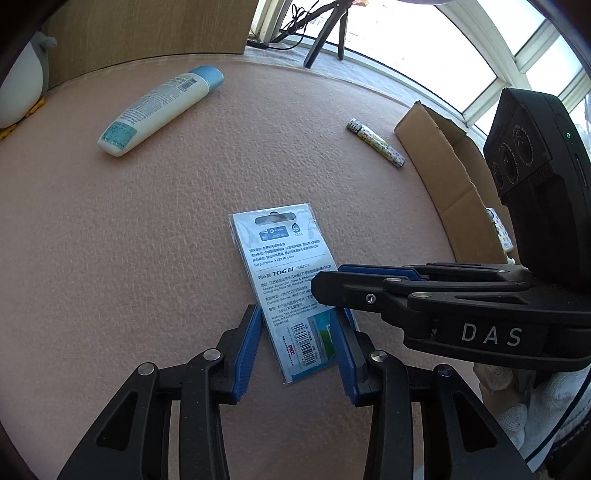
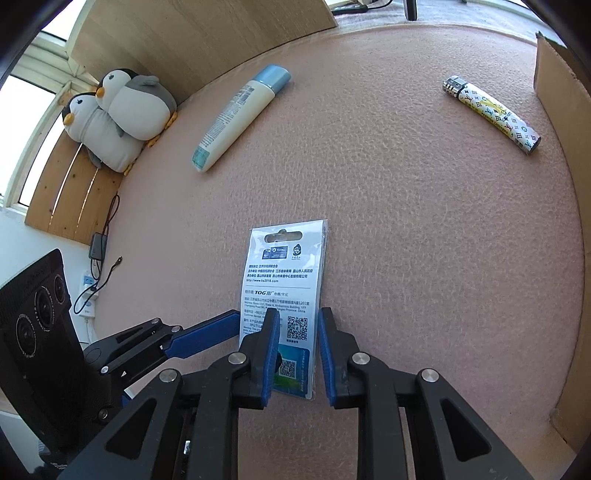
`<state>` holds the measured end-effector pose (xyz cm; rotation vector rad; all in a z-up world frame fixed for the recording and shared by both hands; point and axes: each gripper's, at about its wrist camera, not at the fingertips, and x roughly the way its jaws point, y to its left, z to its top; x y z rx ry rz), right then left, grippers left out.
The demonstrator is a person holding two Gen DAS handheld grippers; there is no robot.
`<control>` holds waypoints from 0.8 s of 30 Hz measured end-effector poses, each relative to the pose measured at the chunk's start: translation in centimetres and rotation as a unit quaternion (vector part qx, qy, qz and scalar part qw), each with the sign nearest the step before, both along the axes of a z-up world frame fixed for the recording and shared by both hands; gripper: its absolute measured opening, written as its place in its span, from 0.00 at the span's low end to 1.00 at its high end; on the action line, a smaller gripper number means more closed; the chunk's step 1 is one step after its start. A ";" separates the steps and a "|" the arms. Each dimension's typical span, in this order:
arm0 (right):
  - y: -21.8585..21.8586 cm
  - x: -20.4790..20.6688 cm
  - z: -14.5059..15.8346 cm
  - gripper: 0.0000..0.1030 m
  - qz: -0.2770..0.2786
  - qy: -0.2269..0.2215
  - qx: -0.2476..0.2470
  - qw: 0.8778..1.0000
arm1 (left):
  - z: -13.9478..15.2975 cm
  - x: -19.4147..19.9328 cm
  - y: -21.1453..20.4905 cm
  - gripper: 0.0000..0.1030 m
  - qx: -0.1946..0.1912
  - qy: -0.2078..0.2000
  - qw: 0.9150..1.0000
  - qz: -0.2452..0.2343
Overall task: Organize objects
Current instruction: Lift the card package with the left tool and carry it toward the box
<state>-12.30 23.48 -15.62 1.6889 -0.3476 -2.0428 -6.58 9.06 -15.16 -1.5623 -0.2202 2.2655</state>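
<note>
Grippers meet over a flat packet (image 1: 284, 291) on the pink mat (image 1: 147, 240): left gripper (image 1: 299, 343) spread astride its near end, right gripper (image 2: 297, 350) spread above its near right edge.

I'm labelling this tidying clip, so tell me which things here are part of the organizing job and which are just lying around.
Part of the job:
- flat packet, between the left gripper fingers
- right gripper, open over the packet
- lotion tube
- patterned lighter
- cardboard box, probably the destination

Just lying about:
- plush penguins
- tripod
- power strip
</note>
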 end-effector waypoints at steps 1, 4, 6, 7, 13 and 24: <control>0.0 0.0 0.1 0.20 -0.001 0.002 0.002 1.000 | 0.1 0.0 0.0 0.39 0.002 -0.001 1.000 0.001; 0.4 0.1 0.7 0.20 -0.003 0.011 0.006 1.000 | 0.5 -0.2 0.6 0.39 0.004 0.004 1.000 0.000; 0.7 0.2 1.3 0.20 -0.008 0.022 0.007 1.000 | 1.2 -0.3 1.1 0.39 0.003 0.013 1.000 -0.003; 1.0 0.2 1.7 0.20 -0.010 0.027 0.007 1.000 | 1.6 -0.4 1.4 0.39 0.002 0.018 1.000 -0.004; 2.6 0.3 4.2 0.20 -0.026 0.059 0.012 0.998 | 4.0 -0.8 3.6 0.38 0.003 0.044 0.999 -0.016; 7.7 1.1 9.0 0.20 -0.067 0.115 0.017 0.991 | 8.9 -1.3 8.6 0.38 0.005 0.096 0.993 -0.063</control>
